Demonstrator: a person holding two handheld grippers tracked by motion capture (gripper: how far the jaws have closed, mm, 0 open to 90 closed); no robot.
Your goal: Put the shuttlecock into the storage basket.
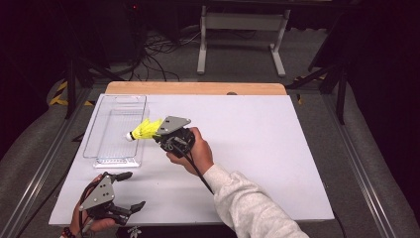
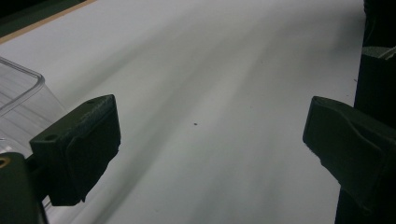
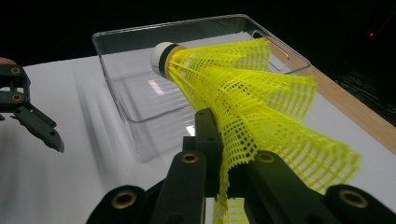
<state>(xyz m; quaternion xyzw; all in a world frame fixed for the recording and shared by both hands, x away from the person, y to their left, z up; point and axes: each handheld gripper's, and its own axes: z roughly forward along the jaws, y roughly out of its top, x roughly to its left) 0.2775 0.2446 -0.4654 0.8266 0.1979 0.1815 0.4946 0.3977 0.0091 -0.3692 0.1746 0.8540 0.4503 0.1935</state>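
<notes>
The right gripper (image 1: 159,133) pinches a yellow shuttlecock (image 1: 145,130) by the edge of its mesh skirt, its fingers (image 3: 208,140) pressed tight on the netting so that the skirt is squashed flat where they meet. The shuttlecock lies nearly level in the grip, its white cork tip pointing towards the clear plastic tray (image 1: 93,133) at the left of the white surface (image 1: 277,148). In the high view the cork tip sits above the tray's right-hand wall, over the near part of the tray, with the skirt reaching back out over the surface to the gripper; whether the tip touches the plastic cannot be told. In the right gripper view the shuttlecock (image 3: 243,102) fans out from the fingers up towards the tray (image 3: 140,116), and the cork shows against the tray's see-through floor. The person's right hand (image 1: 195,151) grips the tool from the near side, the sleeve running down to the bottom edge. The left gripper (image 1: 128,191) rests at the near left corner of the surface, well apart from the shuttlecock and just in front of the tray's near end. Its fingers (image 2: 81,149) are spread wide with nothing but bare surface between them, and a corner of the tray (image 2: 23,86) shows beside the left one.
</notes>
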